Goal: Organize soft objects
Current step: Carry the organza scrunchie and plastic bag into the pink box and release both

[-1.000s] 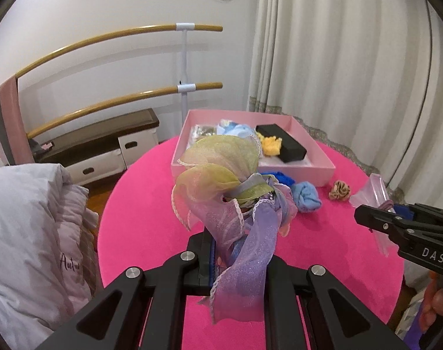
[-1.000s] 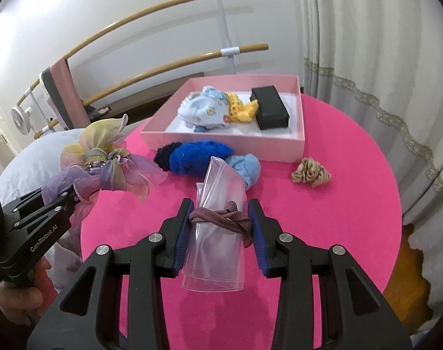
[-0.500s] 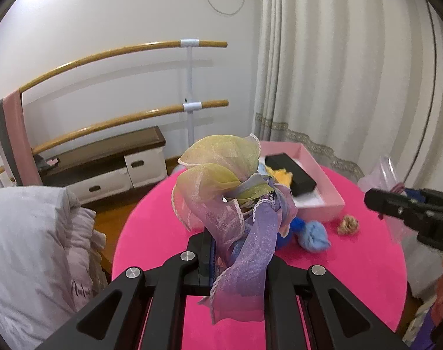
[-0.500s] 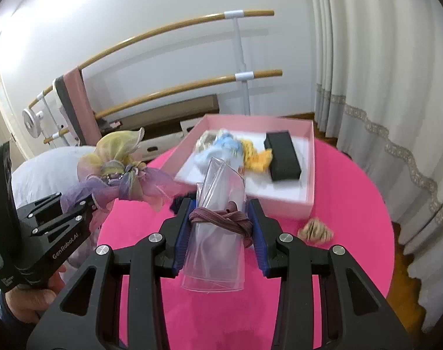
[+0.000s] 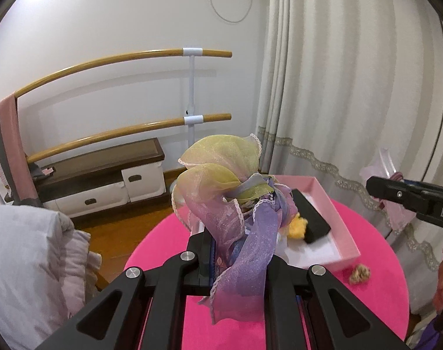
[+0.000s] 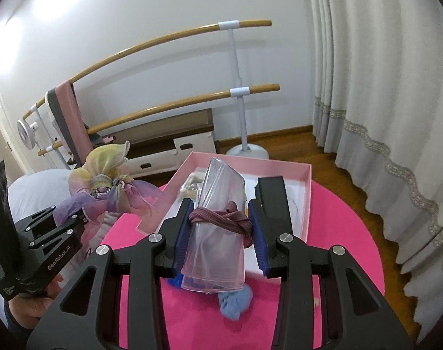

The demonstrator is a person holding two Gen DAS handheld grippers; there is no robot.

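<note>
We see the round pink table (image 6: 347, 233) lower and farther in both wrist views than a second ago, with more wall, ballet barre (image 5: 192, 119) and floor above it; both hands have lifted and drawn back from the table together, and nothing on it has shifted. The pink box (image 6: 306, 192) stands at the far side of the table; in it lie a black case (image 5: 312, 218) and a yellow soft item (image 5: 297, 229), with pale soft pieces at its left that are partly hidden.

The left gripper (image 5: 239, 250) is fully closed on the organza bow (image 5: 221, 186), a yellow-to-purple gauze piece whose tails hang over the fingers (image 5: 198, 250); the grip looks the same as before. The right gripper (image 6: 218, 227) is closed to a narrow gap on the clear bag (image 6: 218, 204), a rolled plastic pouch bound by a mauve hair tie (image 6: 221, 218); the blue pads (image 6: 182, 239) press on both flanks of the roll, likewise unchanged.

On the table, near the box, rest a light blue scrunchie (image 6: 234, 303) and, to the right, a tan scrunchie (image 5: 360, 272); a darker blue item is mostly hidden beneath the bag.

We judge that the lift marks a carry step: both held items are clear of the table and aimed towards the box, so placement there seems next; the loose scrunchies remain to be sorted.
</note>
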